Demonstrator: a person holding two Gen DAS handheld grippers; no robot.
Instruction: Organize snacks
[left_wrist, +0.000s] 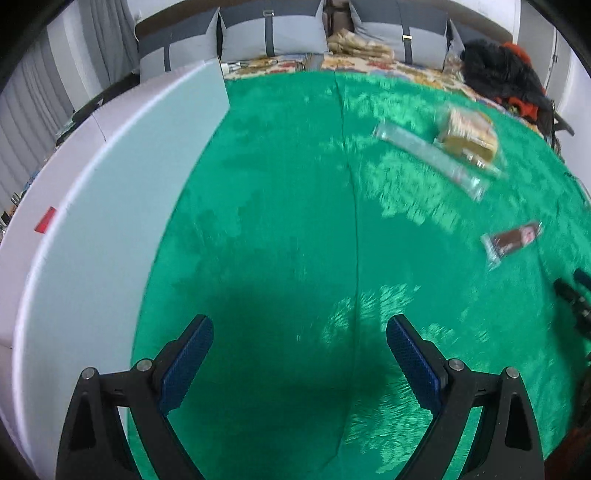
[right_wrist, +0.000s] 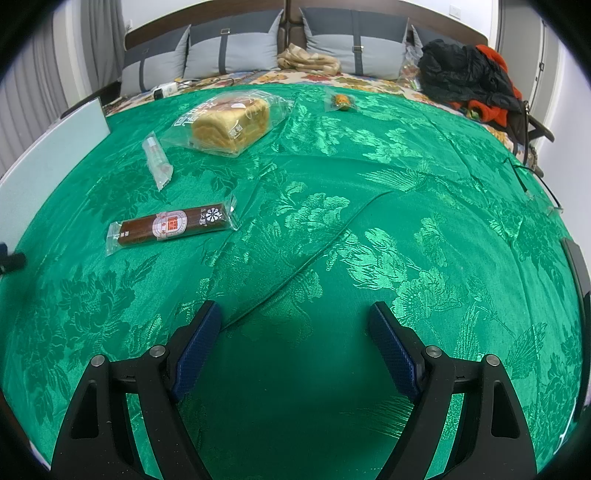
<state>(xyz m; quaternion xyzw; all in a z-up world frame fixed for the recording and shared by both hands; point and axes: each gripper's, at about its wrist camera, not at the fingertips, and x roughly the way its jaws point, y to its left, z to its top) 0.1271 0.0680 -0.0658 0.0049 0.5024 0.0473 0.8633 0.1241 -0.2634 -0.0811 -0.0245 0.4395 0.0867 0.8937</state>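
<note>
Nothing sorted yet, as far as I can judge: bread loaf (right_wrist: 231, 123) sits loose on the green cloth (right_wrist: 369, 240), clear tube packet (right_wrist: 157, 160) just beside it, brown bar (right_wrist: 171, 227) nearer the grippers, small orange snack (right_wrist: 341, 101) beyond the loaf. White box (left_wrist: 92, 229) sits at the cloth's edge, well apart from the loaf. Left gripper (left_wrist: 299, 354) and right gripper (right_wrist: 295, 341) both spread wide, holding nothing.

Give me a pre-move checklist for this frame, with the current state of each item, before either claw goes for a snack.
1. Left claw open and empty: ok.
2. Right claw open and empty: ok.
3. Brown snack bar lying flat, apart from the other packs, nothing on it: ok.
4. Bagged bread loaf and slim clear packet separate enough to pick singly: ok in the right wrist view; the left wrist view is blurred.
5. Small orange wrapped snack within reach: cannot tell.
6. Destination for the snacks, possibly the white panel at the left: cannot tell.
</note>
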